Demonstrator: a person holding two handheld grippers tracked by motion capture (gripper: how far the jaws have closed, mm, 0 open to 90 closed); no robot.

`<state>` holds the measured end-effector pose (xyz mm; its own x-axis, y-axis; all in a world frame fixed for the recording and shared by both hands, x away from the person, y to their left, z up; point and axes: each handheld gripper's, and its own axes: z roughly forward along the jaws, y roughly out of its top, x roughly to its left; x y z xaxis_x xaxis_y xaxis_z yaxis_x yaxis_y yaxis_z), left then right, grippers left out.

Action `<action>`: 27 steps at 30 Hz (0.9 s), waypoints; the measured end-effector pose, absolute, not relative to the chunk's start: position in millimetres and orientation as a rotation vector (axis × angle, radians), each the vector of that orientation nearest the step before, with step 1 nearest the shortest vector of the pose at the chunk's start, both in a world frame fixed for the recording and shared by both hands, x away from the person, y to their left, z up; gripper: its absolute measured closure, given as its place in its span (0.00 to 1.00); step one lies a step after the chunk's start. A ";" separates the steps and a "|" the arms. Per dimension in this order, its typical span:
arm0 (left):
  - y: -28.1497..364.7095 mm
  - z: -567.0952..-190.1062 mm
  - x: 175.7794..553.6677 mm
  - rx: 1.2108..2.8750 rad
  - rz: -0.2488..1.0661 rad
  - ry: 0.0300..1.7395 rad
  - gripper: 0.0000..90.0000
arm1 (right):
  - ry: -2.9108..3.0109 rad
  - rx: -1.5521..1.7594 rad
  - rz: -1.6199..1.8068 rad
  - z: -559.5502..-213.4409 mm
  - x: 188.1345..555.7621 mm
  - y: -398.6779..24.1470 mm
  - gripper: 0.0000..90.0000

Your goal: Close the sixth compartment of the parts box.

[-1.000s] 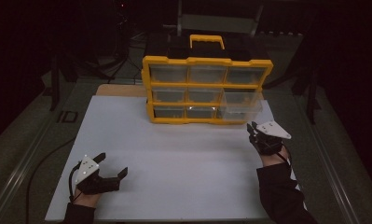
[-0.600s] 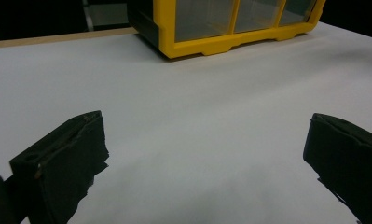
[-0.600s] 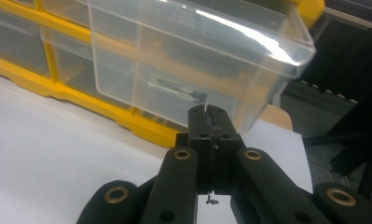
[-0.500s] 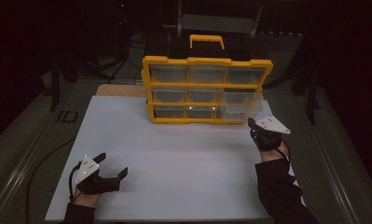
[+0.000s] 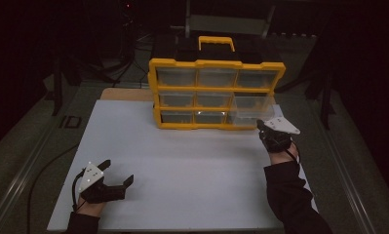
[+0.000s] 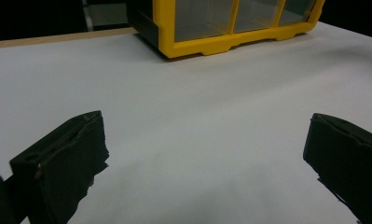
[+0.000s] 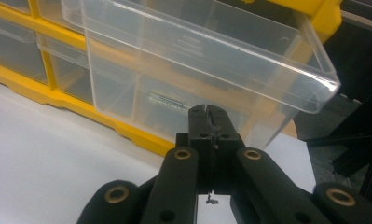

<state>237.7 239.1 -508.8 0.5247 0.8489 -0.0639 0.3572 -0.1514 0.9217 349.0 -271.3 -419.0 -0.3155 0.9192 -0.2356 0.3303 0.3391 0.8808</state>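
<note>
A yellow drawer cabinet (image 5: 216, 63) with clear drawers stands at the back of the white board. Its middle-right drawer (image 5: 253, 105) is pulled out toward me, and in the right gripper view this clear drawer (image 7: 197, 51) hangs over the jaws. My right gripper (image 5: 261, 126) is just in front of the cabinet's lower right corner, and the right gripper (image 7: 206, 109) has its jaws pressed together. A metal screw (image 7: 167, 100) lies in the drawer behind them. A tiny dark bit shows under the jaws; I cannot tell what it is. My left gripper (image 5: 119, 171) rests open near the front left, left gripper (image 6: 207, 154) holding nothing.
The white board (image 5: 192, 161) covers the table from the cabinet to the front edge. A black and yellow handle (image 5: 216, 43) tops the cabinet. Dark stands and cables surround the table in the gloom.
The right hand has shifted slightly toward the cabinet's lower right corner. The left hand has kept still.
</note>
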 end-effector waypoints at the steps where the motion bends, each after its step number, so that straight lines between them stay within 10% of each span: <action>1: 239.1 -508.8 237.7 1.737 0.598 1.017 0.00 | 1.825 1.104 0.955 -419.0 349.0 -271.3 1.00; 27: 239.6 -508.7 237.4 1.736 0.600 1.015 0.00 | 1.832 1.123 0.954 -416.2 373.8 -267.6 1.00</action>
<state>237.4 239.6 -508.7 0.5250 0.8488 -0.0621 0.3545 -0.1518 0.9227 373.8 -267.6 -416.2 -0.3144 0.9225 -0.2238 0.3458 0.3308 0.8781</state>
